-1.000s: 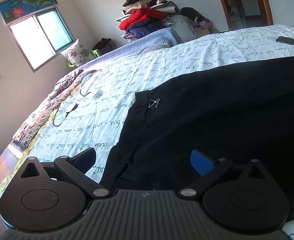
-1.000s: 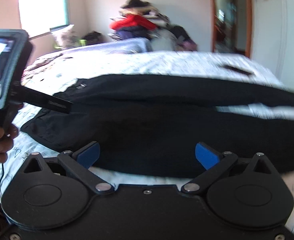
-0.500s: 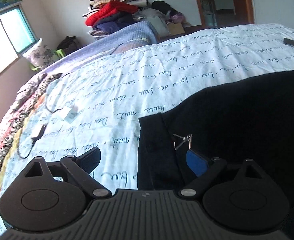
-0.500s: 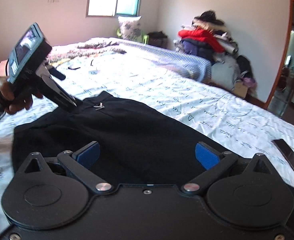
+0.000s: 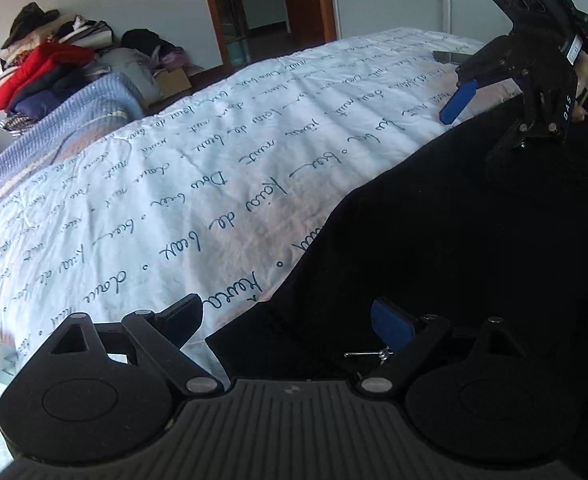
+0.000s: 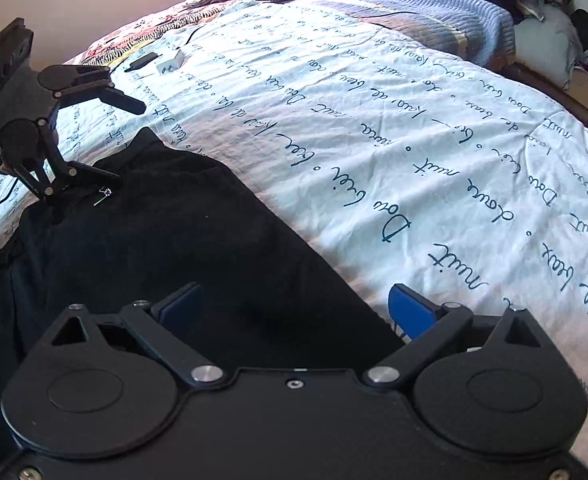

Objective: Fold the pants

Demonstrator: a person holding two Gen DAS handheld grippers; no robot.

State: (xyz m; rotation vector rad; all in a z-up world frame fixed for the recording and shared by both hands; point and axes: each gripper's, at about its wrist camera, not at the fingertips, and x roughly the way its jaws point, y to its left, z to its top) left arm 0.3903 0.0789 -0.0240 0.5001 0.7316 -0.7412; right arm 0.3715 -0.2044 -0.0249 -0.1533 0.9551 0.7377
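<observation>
Black pants [image 5: 474,248] lie flat on a white bedsheet [image 5: 214,168] with dark script writing. My left gripper [image 5: 288,322] is open, its jaws straddling the pants' waistband corner, with a small metal clasp [image 5: 368,354] by the right finger. It also shows in the right wrist view [image 6: 128,142], low over that corner. My right gripper [image 6: 294,308] is open over the far edge of the pants [image 6: 174,240], partway along the leg. It shows in the left wrist view [image 5: 470,120], open, just above the fabric.
A pile of clothes [image 5: 42,72] and a blue blanket [image 5: 54,128] lie at the bed's far end. A phone [image 5: 450,57] lies on the sheet near the door side. A white charger [image 6: 171,63] and cables lie near a patterned quilt [image 6: 182,20].
Both grippers have dropped down close to the pants' far edge. The left has moved onto the waistband corner; the right has swung over to the leg edge. Both stay open.
</observation>
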